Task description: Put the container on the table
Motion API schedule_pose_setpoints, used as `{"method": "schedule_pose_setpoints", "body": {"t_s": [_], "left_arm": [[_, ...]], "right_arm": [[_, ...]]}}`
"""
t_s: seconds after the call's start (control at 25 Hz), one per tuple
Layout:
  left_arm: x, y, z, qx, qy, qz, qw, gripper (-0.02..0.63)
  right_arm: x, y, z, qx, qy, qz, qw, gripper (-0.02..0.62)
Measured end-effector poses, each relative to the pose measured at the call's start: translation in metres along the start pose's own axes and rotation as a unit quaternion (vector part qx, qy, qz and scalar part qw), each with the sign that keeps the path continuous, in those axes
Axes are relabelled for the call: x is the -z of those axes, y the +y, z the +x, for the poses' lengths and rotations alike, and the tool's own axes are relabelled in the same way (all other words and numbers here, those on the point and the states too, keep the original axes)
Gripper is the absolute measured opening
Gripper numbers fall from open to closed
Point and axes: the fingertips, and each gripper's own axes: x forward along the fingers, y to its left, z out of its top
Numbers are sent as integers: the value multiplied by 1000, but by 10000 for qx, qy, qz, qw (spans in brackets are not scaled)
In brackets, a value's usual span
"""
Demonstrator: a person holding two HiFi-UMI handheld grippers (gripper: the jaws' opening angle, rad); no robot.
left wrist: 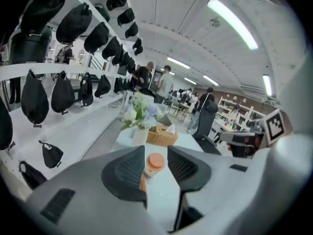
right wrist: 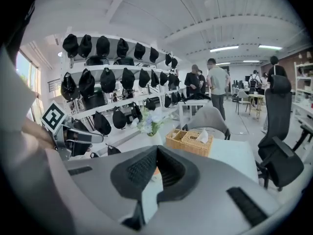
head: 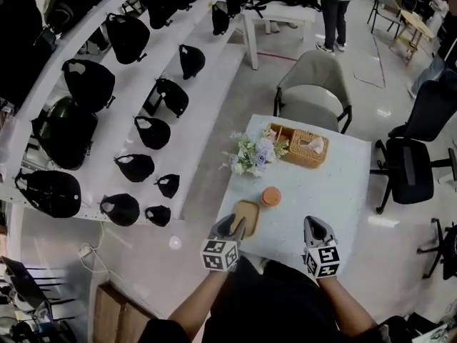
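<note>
The container [head: 270,196], a small pot with an orange lid, stands upright on the pale table [head: 335,191]. Beside it, nearer me, lies a flat tan piece [head: 246,216]. My left gripper [head: 232,226] hovers over the table's near edge with its jaws open and nothing between the pads. In the left gripper view the container [left wrist: 155,163] shows through the gap, farther off and untouched. My right gripper [head: 316,227] hangs at the near edge to the right, empty. In its own view the tips of my right gripper [right wrist: 157,150] meet.
A vase of pale flowers [head: 251,153] and a wicker basket [head: 303,147] with a tissue stand at the table's far end. A grey chair [head: 314,84] sits beyond it, a black office chair [head: 410,163] to the right. White shelves with black caps [head: 143,131] run along the left.
</note>
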Motion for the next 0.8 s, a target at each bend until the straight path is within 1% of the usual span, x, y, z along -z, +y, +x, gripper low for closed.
{"method": "schedule_pose_setpoints", "body": {"t_s": [0.08,0.12,0.2,0.28,0.36,0.44,0.6,0.68,0.8], "left_arm": [[-34,-11,-13,77,-463,0,9989,108],[-51,-15,-20,86,-692,52,9976,87],[-85,-25,-35,127,-1109,240,9935,66],[-114,-33,-53,182,-1512,497,9871,40],[-133,-35,-73,191,-1797,757,9806,22],[-142,-31,-88,217,-1857,852,9787,15],[-146,-12,-107,331,-1711,825,9812,9],[-149,-2,-117,328,-1718,838,9810,9],[-155,10,-129,384,-1779,849,9796,9]], "right_arm": [[-17,-2,-12,121,-126,151,9997,-1],[-27,-2,-17,154,-212,200,9995,-2],[-48,0,-27,200,-428,212,9987,0],[-69,4,-34,286,-617,63,9977,-2],[-86,11,-38,387,-744,-207,9963,-2],[-101,20,-40,459,-868,-322,9946,-2],[-121,39,-41,647,-1103,-146,9917,-2],[-127,48,-43,745,-1191,-123,9900,-2],[-131,63,-50,854,-1275,-230,9879,-2]]}}
